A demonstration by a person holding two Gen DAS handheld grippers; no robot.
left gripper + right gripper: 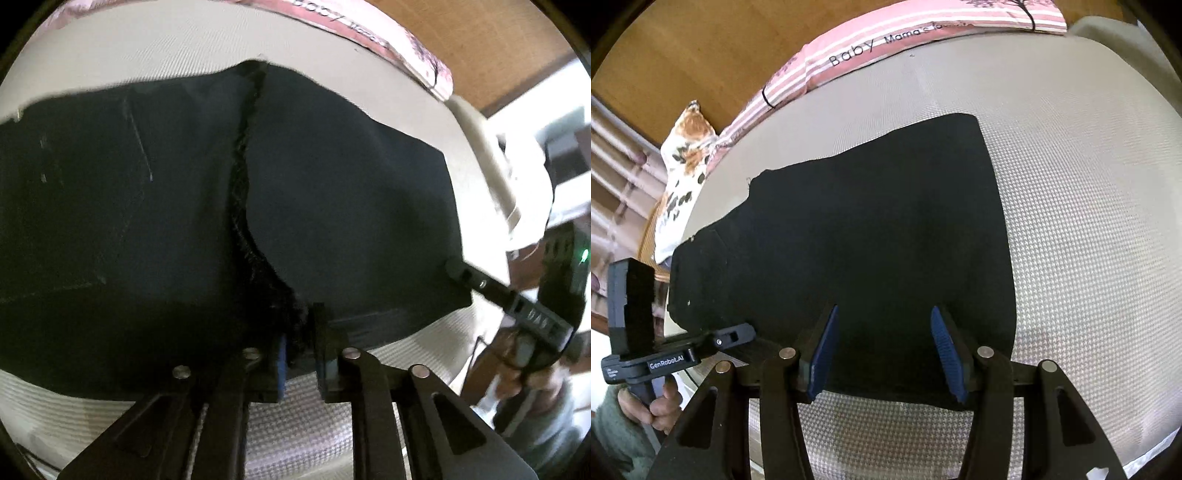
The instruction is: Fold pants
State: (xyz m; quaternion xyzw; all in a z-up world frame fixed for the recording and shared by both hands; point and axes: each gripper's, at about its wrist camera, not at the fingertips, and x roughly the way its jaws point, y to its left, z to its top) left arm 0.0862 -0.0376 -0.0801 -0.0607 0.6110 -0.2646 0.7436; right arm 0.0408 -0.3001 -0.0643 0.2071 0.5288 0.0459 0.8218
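Cream woven mattress [1071, 221], pink striped pillow [849, 48] w/ floral cushion [683, 155], wood headboard [683, 48] behind.

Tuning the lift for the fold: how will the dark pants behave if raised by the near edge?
Probably floppy: the pants lie flat, moulded to the mattress, so the far part should drape and drag. Likely light, being thin. The fuzzy inner layer at the seam may cling instead of sliding.

Black pants [871, 229] lie across a white textured mattress [1071, 229]; behind, a pink-and-white striped pillow [849, 51] and orange floral cushion [685, 147].
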